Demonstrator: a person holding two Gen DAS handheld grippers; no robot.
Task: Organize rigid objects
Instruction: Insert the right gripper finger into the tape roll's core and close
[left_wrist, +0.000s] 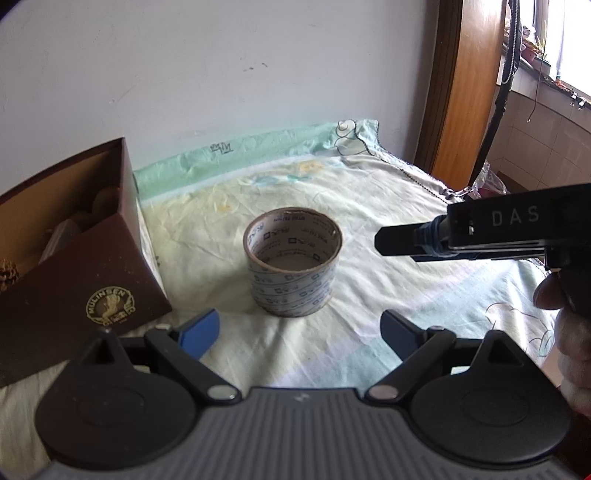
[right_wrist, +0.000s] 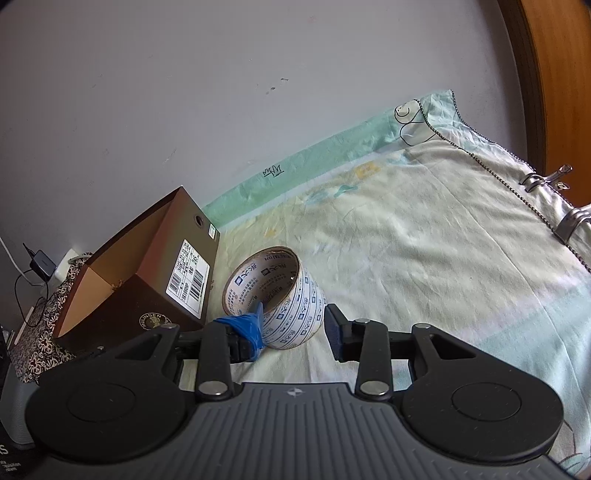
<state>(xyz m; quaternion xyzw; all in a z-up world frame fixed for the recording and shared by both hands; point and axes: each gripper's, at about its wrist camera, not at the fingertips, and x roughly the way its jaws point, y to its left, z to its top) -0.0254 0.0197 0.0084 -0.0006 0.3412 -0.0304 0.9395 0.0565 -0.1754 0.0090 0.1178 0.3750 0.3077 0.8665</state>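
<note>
A roll of printed packing tape (left_wrist: 292, 260) stands on its flat side on the bedsheet, in front of my left gripper (left_wrist: 300, 332), which is open and empty a little short of it. The roll also shows in the right wrist view (right_wrist: 284, 295). My right gripper (right_wrist: 295, 325) is open, with the roll's near wall between its fingers: the left fingertip (right_wrist: 255, 321) reaches into the core and the right finger stands outside. In the left wrist view the right gripper (left_wrist: 399, 240) comes in from the right, just right of the roll.
An open brown shoebox (left_wrist: 92, 273) holding several items stands left of the roll; it also shows in the right wrist view (right_wrist: 155, 273). The wall runs along the far side. Metal clips (right_wrist: 569, 221) hold the sheet at the right edge. A wooden door frame (left_wrist: 465, 85) stands at the far right.
</note>
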